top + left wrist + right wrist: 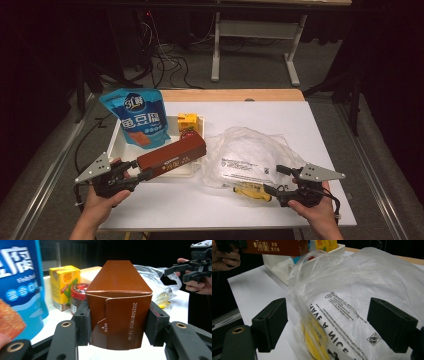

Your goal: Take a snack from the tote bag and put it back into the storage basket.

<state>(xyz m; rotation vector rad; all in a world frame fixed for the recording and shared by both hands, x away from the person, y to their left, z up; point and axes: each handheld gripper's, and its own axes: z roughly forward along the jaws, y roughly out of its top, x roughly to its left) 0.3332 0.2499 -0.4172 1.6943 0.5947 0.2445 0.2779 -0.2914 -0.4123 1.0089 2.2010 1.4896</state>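
My left gripper [145,173] is shut on one end of a long brown carton [172,156], held tilted over the front edge of the white tray [116,144]. In the left gripper view the pads [82,320] press both sides of the carton [118,302]. My right gripper [276,180] stands open at the near edge of a crumpled clear plastic bag [250,152]. In the right gripper view its jaws [332,323] are wide apart with the bag [352,297] between them, and something yellow [314,345] lies inside the bag.
In the tray stand a blue snack pouch [140,117], a yellow drink box [187,121] and a red-lidded jar [189,134]. The white tabletop [310,130] ends near my hands. Dark floor, cables and a table frame lie beyond.
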